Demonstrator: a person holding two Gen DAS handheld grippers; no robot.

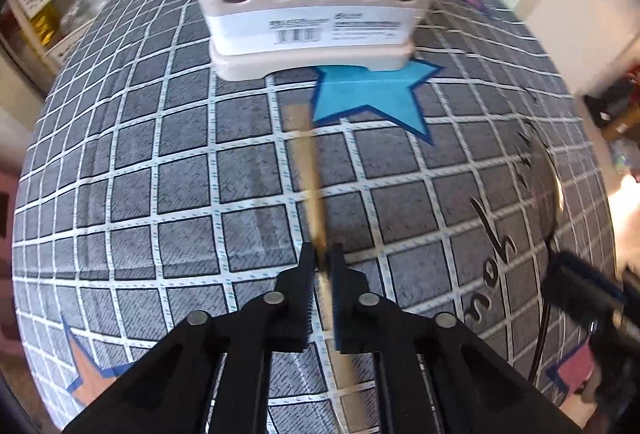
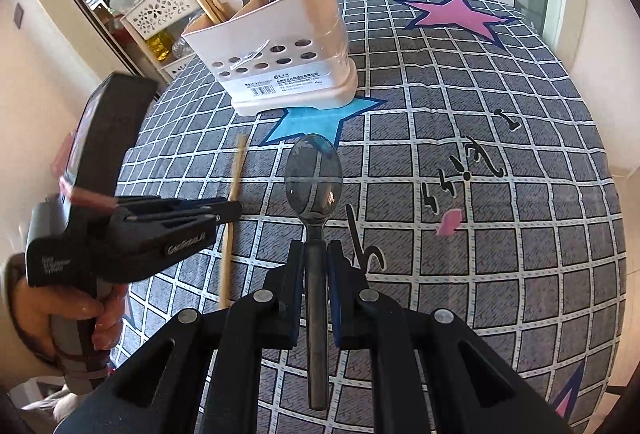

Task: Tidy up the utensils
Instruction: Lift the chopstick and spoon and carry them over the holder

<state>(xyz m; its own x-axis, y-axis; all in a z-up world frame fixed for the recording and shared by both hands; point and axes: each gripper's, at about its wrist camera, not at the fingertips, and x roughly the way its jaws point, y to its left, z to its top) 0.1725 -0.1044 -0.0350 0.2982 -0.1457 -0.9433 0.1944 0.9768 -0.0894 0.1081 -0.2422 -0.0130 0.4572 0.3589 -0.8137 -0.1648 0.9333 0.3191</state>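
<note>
With the left claw (image 1: 323, 258) clamped on what looks like a chopstick (image 1: 308, 173) and the right claw (image 2: 316, 258) clamped on the spoon (image 2: 314, 173), we should lift both clear, then lower each upright into the caddy (image 2: 276, 61).

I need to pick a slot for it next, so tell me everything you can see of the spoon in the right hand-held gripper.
The spoon looks like grey, polished metal, with an oval bowl that mirrors the room and a long flat handle. The right hand-held gripper is shut on the handle just below the bowl, and the rest of the handle runs back between the fingers toward the camera. The bowl points forward over the checked tablecloth, toward the blue star and the cream utensil caddy. Only the gripper pads touch it.
</note>
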